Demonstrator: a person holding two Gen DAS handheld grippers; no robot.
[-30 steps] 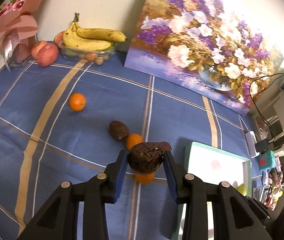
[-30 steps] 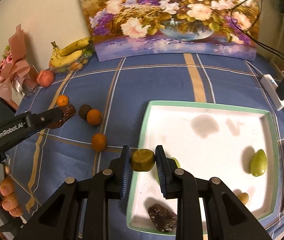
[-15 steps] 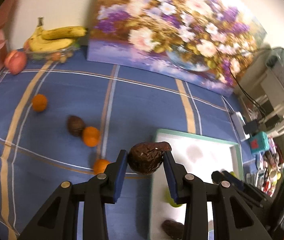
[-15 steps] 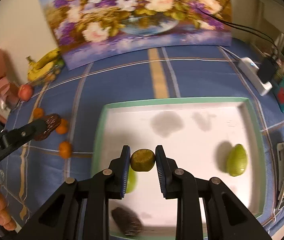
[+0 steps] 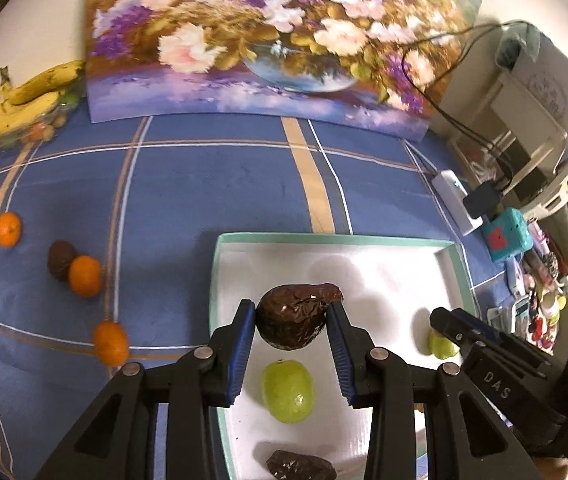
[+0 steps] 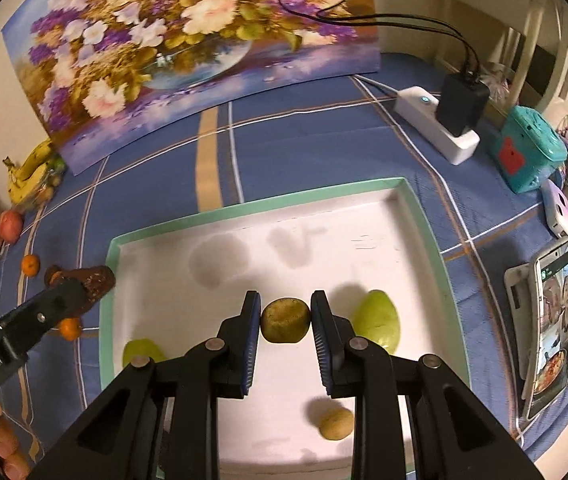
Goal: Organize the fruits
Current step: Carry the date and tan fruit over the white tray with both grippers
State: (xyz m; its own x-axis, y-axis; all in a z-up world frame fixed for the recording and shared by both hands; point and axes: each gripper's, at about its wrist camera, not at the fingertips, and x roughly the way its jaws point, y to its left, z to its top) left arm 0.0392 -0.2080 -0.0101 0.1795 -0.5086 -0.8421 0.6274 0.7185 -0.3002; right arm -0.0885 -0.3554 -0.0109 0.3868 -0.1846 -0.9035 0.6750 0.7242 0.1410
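two handheld grippers are seen from their own wrist cameras above a white tray (image 5: 449, 264) with a mint-green rim, set on a blue checked tablecloth (image 5: 204, 192). a dark, wrinkled brown fruit (image 5: 291, 316) is pinched between the blue pads of the left gripper (image 5: 291, 322) and is held over the tray's left part, above a green fruit (image 5: 287, 392) lying inside. a small olive-yellow round fruit (image 6: 285, 320) is clamped by the right gripper (image 6: 285, 322) over the tray's middle, beside a larger green fruit (image 6: 377, 322). the carrying step appears nearly done, with both fruits over the tray. a lowering onto bare white floor and a spreading of the jaws would be called for next, clear of fruits already there. three oranges (image 5: 84, 276) and another brown fruit (image 5: 60, 258) are left on the cloth to the left.
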